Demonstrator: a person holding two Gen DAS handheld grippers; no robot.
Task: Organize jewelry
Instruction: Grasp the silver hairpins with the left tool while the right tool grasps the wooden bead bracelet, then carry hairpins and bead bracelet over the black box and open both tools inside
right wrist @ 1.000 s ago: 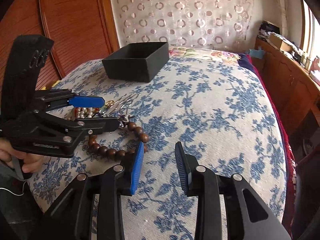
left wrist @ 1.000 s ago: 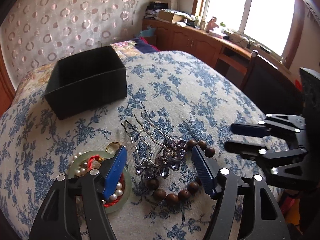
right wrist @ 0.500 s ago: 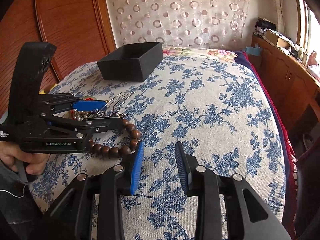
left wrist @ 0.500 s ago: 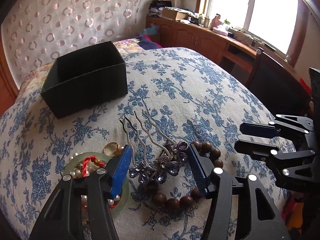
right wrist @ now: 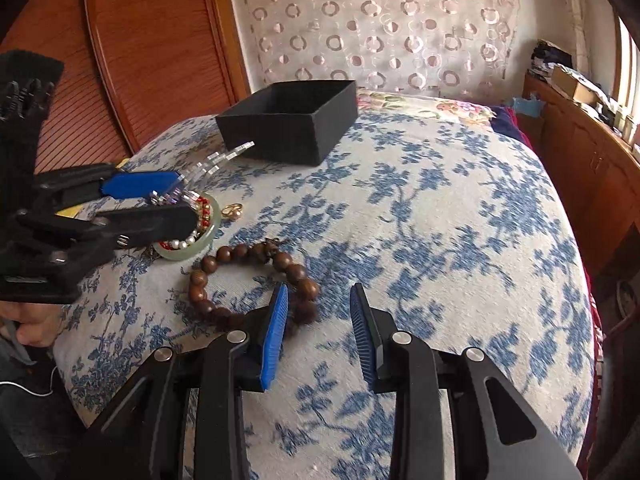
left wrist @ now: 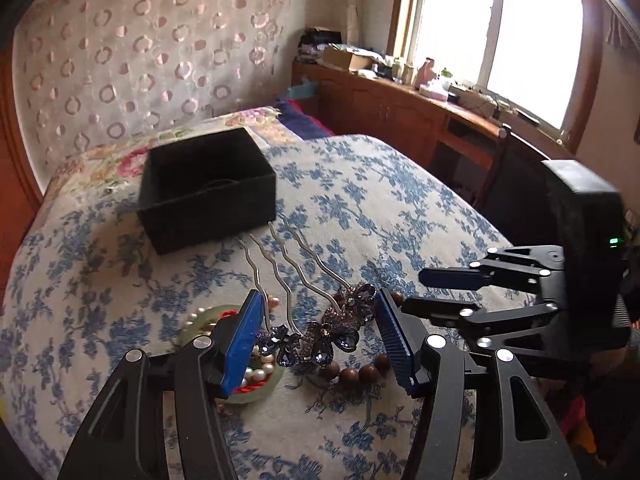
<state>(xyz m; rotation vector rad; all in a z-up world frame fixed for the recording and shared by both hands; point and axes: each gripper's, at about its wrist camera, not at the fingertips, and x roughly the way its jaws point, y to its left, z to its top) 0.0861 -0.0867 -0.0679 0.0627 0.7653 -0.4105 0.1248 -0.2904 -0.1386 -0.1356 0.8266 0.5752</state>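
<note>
Holding the jewelled hair comb (left wrist: 316, 332) by its flowered head, the left gripper (left wrist: 320, 340) pointed its wavy prongs toward the black box (left wrist: 208, 196) just beyond their tips. The right gripper (right wrist: 318, 330) hovered part-open and empty over the wooden bead bracelet (right wrist: 256, 280).

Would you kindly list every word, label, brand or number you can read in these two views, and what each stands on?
No text can be read in either view.
left gripper, gripping the hair comb: a pale label strip on its body, too blurred to read.
right gripper: only a green light, no lettering.
black box: no print visible.
</note>
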